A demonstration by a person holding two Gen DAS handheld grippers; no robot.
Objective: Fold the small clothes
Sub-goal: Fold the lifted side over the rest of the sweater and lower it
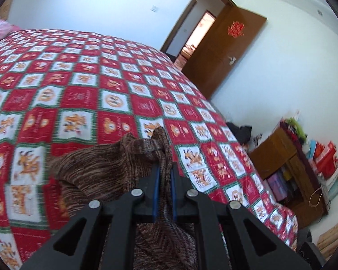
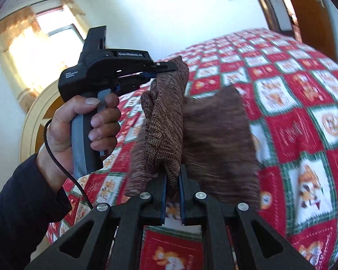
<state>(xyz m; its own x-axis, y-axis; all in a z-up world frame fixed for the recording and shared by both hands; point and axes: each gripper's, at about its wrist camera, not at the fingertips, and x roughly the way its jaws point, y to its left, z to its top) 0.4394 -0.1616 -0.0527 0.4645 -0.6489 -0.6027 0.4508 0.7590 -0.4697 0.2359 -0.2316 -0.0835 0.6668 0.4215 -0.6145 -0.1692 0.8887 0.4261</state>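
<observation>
Scene: a bedroom; a bed under a red, white and green checked quilt fills both wrist views; a brown door stands open beyond it.
Garment: a small brown knitted garment, held up off the bed between the two tools; its lower part hangs and blurs, close above the quilt.
Left hand-held gripper: seen from the side, held by a person's hand in a dark sleeve; its jaws are clamped on an upper corner of the knit.
Right hand-held gripper: jaws pressed together on a lower fold of the same garment.
Left wrist view: blue-lined jaws pinch a bunched ridge of the knit; the rest drapes left onto the quilt.
Handling, judged: light, soft and floppy; stretchy, so it likely sags and twists between the grips; not fragile, not slippery.
Where to hold, judged: at corners or along hems, through both layers, to keep edges straight for folding.
</observation>
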